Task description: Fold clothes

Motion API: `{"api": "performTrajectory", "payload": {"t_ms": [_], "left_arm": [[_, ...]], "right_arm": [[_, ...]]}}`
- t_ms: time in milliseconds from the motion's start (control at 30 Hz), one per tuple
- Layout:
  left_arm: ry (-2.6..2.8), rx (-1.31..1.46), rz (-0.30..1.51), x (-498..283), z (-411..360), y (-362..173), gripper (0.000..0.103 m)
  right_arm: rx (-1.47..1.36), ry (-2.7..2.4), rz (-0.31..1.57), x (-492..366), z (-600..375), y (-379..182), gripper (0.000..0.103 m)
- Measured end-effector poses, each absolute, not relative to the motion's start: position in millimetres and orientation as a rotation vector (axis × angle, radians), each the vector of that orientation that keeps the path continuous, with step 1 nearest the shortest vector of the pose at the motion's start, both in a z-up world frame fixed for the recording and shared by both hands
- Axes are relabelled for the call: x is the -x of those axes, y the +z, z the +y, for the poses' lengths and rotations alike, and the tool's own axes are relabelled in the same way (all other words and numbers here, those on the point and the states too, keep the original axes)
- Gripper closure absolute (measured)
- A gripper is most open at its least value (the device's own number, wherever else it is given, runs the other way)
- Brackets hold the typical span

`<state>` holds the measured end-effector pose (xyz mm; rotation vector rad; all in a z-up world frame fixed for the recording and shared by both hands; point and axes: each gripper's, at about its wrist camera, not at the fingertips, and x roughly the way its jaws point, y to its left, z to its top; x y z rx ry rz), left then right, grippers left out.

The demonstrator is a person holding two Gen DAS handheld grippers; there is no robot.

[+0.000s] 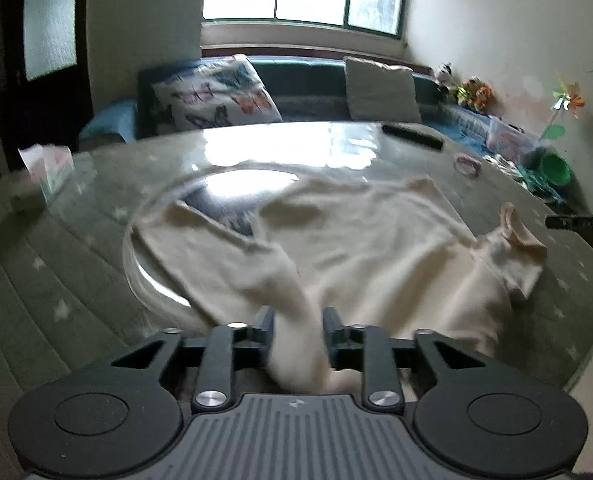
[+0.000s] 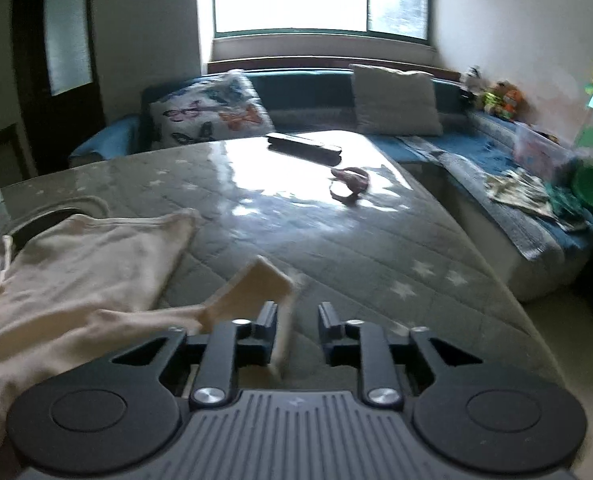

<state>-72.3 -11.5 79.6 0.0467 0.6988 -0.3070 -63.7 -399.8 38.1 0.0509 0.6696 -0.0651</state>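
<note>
Left wrist view: the left gripper has its fingers pinching a bunched strand of the cream-coloured soft knit garment, which rises from the spread cloth into the gap at lower centre of the frame. That garment lies across the grey-green quilted desk with pale stars, its body in mid-frame, one sleeve end flipped up at the right edge, and part of it draped over a shiny round glass inset at centre left.

Right wrist view: the right gripper has its fingers spread apart; a sleeve cuff of the garment stands just against the inner face of the left finger, not clamped as far as the picture shows.

My reading is that a sleeve or side is being lifted to fold inward over the body, though the blur leaves the exact part uncertain. The next move would call for carrying the pinched cloth across the body and laying it flat, with the right fingers closing on the cuff to bring that sleeve in too.
</note>
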Motion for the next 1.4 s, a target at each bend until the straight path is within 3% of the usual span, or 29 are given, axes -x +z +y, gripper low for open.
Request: {"api": "performTrajectory", "payload": {"t_ms": [167,300,533,767,900,933,967,1000,1033,1267,1400], "left_arm": [[-0.274,-0.059,0.67,45,-13,85,0.066],[-0.288,-0.086,0.657,9,-25,81,0.063],[-0.293,-0.146,0.669,-66,-54,57,0.063],[-0.28,-0.146,0.734,-117,-62,33,0.063],[-0.319,-0.139,0.759,-127,-65,24,0.064],[-0.327,-0.139,0.763,-129,-66,22,0.065],[-0.333,-0.136,0.761,-128,-66,22,0.072],[-0.339,-0.134,0.753,-127,-67,24,0.089],[-0.344,-0.131,0.746,-125,-68,25,0.094],[-0.504,-0.181,0.663,-87,-91,44,0.096],[-0.62,-0.227,0.654,-62,-107,46,0.092]], "right_arm": [[-0.021,0.018,0.676,40,-381,39,0.068],[0.002,0.092,0.693,12,-379,36,0.067],[0.041,0.173,0.715,-29,-356,32,0.061],[0.069,0.227,0.736,-67,-359,24,0.046],[0.065,0.24,0.753,-85,-369,16,0.045],[0.062,0.239,0.757,-88,-370,15,0.045],[0.059,0.238,0.76,-91,-371,13,0.045],[0.059,0.241,0.761,-94,-375,12,0.045],[0.06,0.242,0.761,-96,-379,12,0.045],[0.058,0.244,0.759,-104,-400,10,0.045],[0.056,0.241,0.761,-108,-412,9,0.045]]}}
